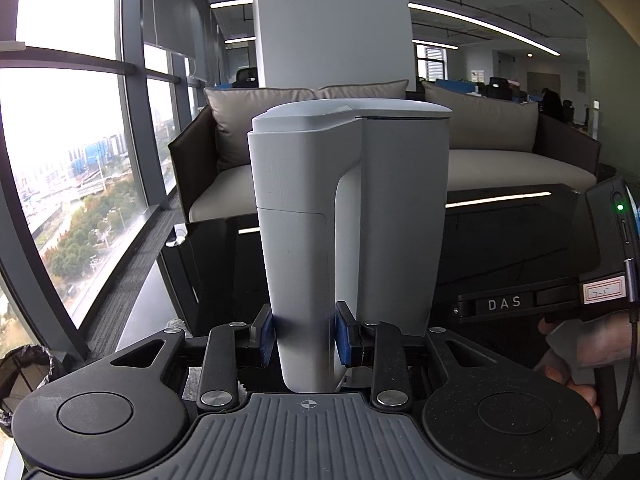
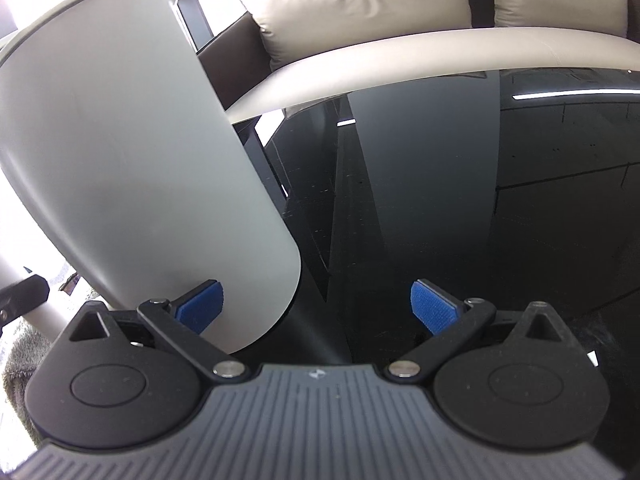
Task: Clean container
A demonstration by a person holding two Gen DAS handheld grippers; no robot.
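A tall pale grey jug-like container point(image 1: 400, 216) with a lid and a side handle point(image 1: 296, 248) stands upright in the left wrist view. My left gripper point(image 1: 306, 336) is shut on the lower part of that handle, a blue pad on each side. In the right wrist view the container's body point(image 2: 120, 140) fills the left side and looks tilted. My right gripper point(image 2: 316, 312) is open just to the right of the body, its left pad point(image 2: 200, 310) by the container's bottom edge, with nothing between the fingers. The right gripper's housing point(image 1: 600, 280) and a hand point(image 1: 576, 360) show at the right edge.
A glossy black table point(image 2: 480, 200) lies under both grippers. Behind it stands a beige sofa point(image 1: 500, 168) with cushions and a white pillar point(image 1: 332, 20). A grey fuzzy cloth point(image 2: 20, 360) lies at the lower left. A bin with a dark bag point(image 1: 24, 380) sits by the windows.
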